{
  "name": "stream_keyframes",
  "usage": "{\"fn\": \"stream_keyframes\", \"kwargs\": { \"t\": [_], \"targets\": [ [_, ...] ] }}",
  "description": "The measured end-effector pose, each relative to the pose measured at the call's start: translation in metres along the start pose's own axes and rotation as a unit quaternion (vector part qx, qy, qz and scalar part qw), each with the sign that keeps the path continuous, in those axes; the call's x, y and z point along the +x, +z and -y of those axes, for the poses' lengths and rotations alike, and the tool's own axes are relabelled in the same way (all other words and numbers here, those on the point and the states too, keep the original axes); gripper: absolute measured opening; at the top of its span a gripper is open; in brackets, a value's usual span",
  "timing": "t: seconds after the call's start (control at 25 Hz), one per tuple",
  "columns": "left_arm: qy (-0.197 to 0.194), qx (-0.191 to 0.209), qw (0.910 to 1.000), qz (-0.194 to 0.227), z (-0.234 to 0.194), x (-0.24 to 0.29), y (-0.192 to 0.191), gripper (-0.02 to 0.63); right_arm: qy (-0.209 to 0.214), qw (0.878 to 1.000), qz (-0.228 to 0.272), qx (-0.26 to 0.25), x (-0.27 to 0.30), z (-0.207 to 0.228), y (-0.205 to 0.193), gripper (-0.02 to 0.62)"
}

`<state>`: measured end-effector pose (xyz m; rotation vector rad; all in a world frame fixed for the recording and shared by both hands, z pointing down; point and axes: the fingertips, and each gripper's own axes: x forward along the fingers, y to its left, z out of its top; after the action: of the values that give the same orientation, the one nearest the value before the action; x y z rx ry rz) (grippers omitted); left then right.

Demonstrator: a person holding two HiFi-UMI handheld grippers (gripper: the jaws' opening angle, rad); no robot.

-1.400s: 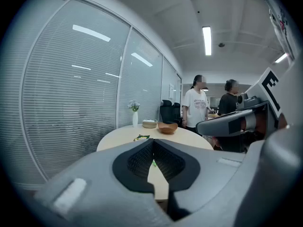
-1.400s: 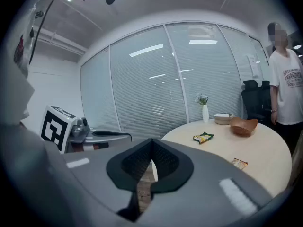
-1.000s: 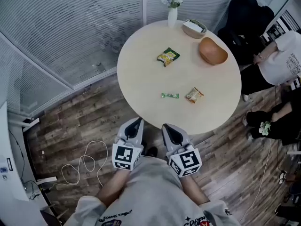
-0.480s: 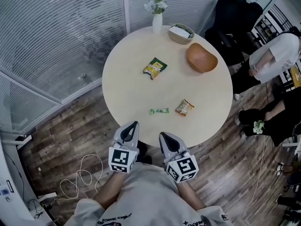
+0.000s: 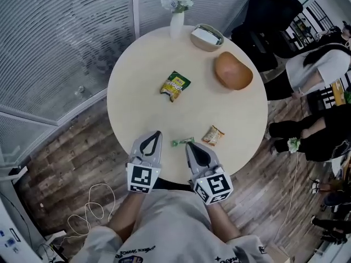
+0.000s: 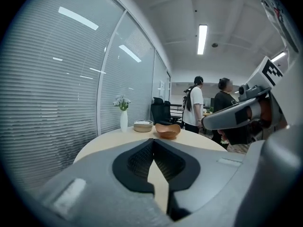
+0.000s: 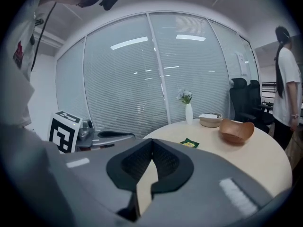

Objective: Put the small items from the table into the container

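Observation:
Three small items lie on the round beige table [image 5: 137, 97]: a green snack packet [image 5: 175, 85] [image 7: 190, 143] near the middle, a small green candy [image 5: 182, 142] and an orange packet [image 5: 213, 135] near the front edge. A brown wooden bowl [image 5: 233, 70] [image 6: 167, 130] [image 7: 236, 130] sits at the back right. My left gripper [image 5: 157, 134] [image 6: 153, 140] is shut and empty over the table's front edge. My right gripper [image 5: 189, 145] [image 7: 152, 140] is shut and empty too, its tip just beside the green candy.
A small basket [image 5: 207, 37] with a white thing in it and a white vase [image 5: 176, 21] of flowers stand at the table's far edge. Glass walls with blinds run along the left. Seated and standing people [image 5: 312, 75] and black chairs [image 5: 263, 10] are to the right.
Both grippers have moved forward from over the wooden floor to over the table's front edge. The table and its items now lie closer. Both stay shut.

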<state>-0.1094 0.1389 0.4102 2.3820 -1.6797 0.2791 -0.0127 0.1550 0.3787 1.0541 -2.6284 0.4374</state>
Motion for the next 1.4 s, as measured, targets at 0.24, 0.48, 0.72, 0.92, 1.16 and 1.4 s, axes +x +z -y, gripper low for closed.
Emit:
{"fn": "stream_keyframes", "kwargs": {
  "t": [0.24, 0.48, 0.72, 0.92, 1.16, 1.4],
  "targets": [
    [-0.004, -0.015, 0.9998, -0.012, -0.022, 0.025, -0.018, -0.009, -0.008, 0.999, -0.014, -0.035, 0.041, 0.015, 0.006, 0.005],
    [0.003, -0.013, 0.9994, -0.031, -0.034, 0.039, -0.027, -0.009, -0.006, 0.996, -0.063, -0.065, 0.092, 0.047, -0.008, 0.028],
    [0.022, -0.024, 0.9980, -0.055, -0.056, 0.057, -0.044, -0.009, 0.016, 0.990, -0.107, -0.087, 0.167, 0.073, -0.037, 0.052],
    [0.034, -0.028, 0.9967, -0.068, -0.069, 0.077, -0.056, -0.009, 0.033, 0.983, -0.148, -0.100, 0.223, 0.094, -0.066, 0.072],
    [0.045, -0.035, 0.9951, -0.080, -0.086, 0.103, -0.065, -0.009, 0.035, 0.970, -0.214, -0.113, 0.275, 0.123, -0.109, 0.112],
    [0.049, -0.040, 0.9934, -0.096, -0.094, 0.118, -0.075, -0.009, 0.032, 0.960, -0.254, -0.113, 0.291, 0.141, -0.143, 0.085]
  ]
}}
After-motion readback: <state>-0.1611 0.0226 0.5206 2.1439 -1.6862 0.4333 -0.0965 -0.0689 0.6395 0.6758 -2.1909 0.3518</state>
